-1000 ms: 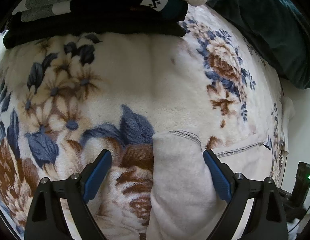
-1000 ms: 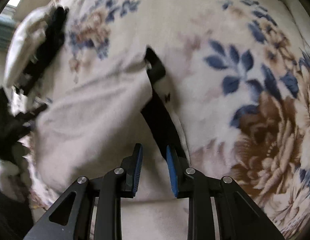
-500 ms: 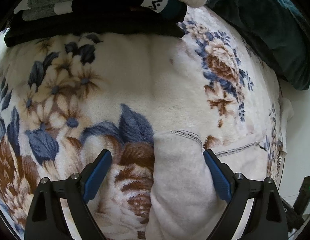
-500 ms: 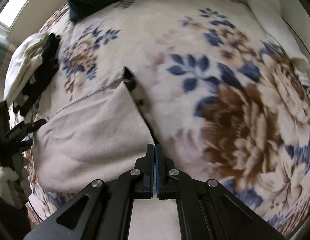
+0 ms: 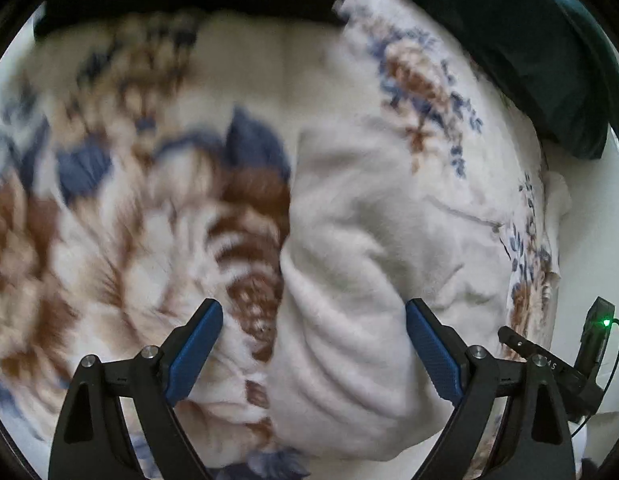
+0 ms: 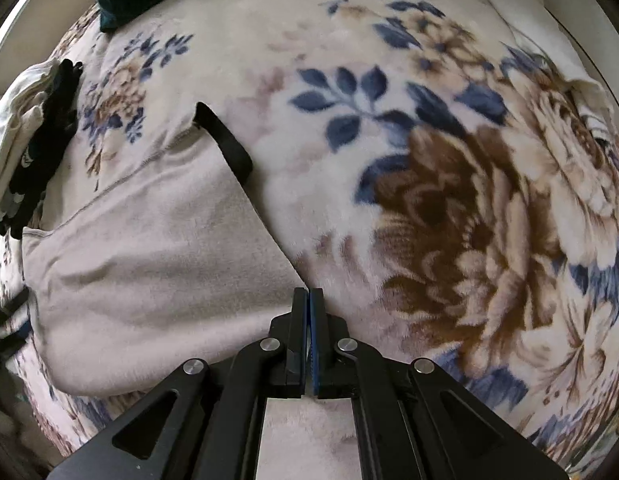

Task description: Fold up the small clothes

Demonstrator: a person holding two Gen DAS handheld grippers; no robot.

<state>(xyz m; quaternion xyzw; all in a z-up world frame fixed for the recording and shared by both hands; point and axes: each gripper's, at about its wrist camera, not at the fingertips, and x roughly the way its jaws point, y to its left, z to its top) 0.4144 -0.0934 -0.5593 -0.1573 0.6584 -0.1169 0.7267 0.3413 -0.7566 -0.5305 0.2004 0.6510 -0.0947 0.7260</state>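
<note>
Covering the whole work surface, a plush floral blanket [image 6: 449, 208] in cream, blue and brown. Dark green fabric [image 5: 521, 48] bunched at its far edge; a stack of folded clothes [image 6: 33, 128], black and cream, at the blanket's side. No containers seen. Pale garment [image 6: 149, 248] with a black band along one edge lies rumpled on the blanket. Right gripper [image 6: 309, 300]: fingers pressed together, pinching the garment's near corner. Left gripper [image 5: 313, 332]: fingers spread wide, garment fold between them, pads not touching it. Left view blurred.
</note>
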